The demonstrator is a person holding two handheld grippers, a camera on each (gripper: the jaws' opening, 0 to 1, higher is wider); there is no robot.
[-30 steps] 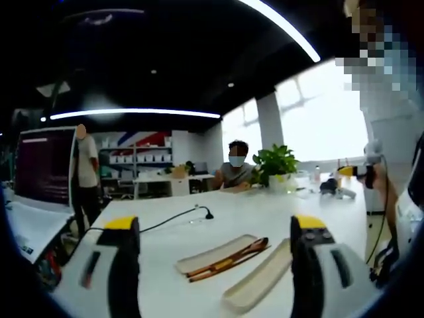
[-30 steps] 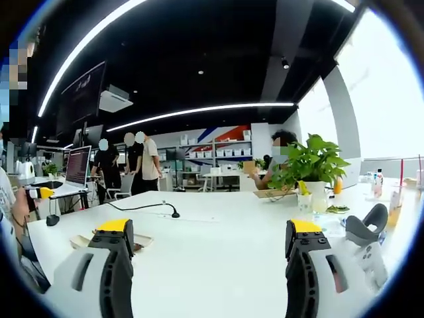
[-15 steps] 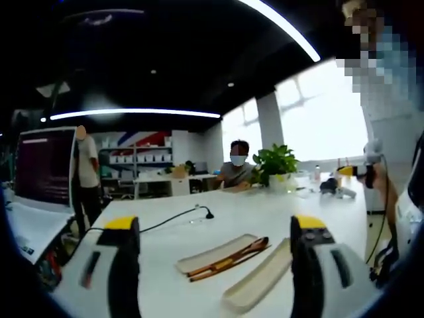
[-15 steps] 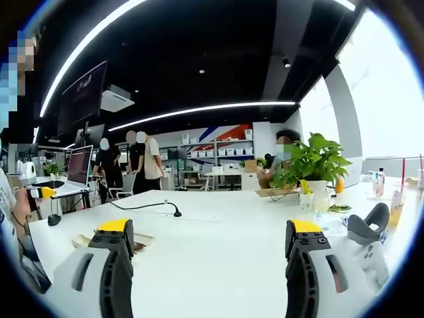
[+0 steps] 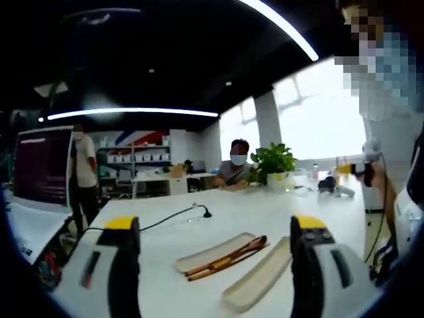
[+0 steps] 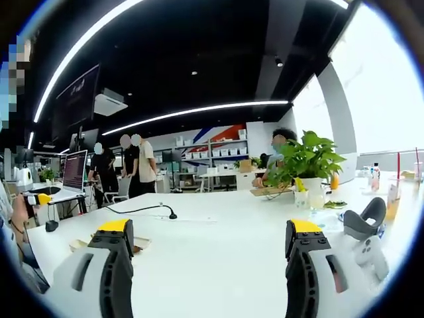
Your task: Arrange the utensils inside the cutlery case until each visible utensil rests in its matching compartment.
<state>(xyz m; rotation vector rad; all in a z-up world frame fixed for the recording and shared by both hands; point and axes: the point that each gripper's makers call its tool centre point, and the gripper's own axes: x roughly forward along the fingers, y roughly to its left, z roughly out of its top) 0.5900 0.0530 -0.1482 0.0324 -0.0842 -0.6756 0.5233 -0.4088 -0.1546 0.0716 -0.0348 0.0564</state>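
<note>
table point(image 5: 165, 265) open before case point(image 5: 215, 253) | lid point(image 5: 258, 283) beside | cable point(image 5: 169, 218) behind

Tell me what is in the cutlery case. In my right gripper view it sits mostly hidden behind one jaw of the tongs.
Observer: In the left gripper view, the case tray lies open with brown utensils lying lengthwise in it.
Operator: Is there a lid anywhere?
Observer: A second long half, which looks empty, lies on the white table beside the tray.
Operator: Are the left tongs holding anything?
Observer: No. The left tongs are open, with nothing between them.
</note>
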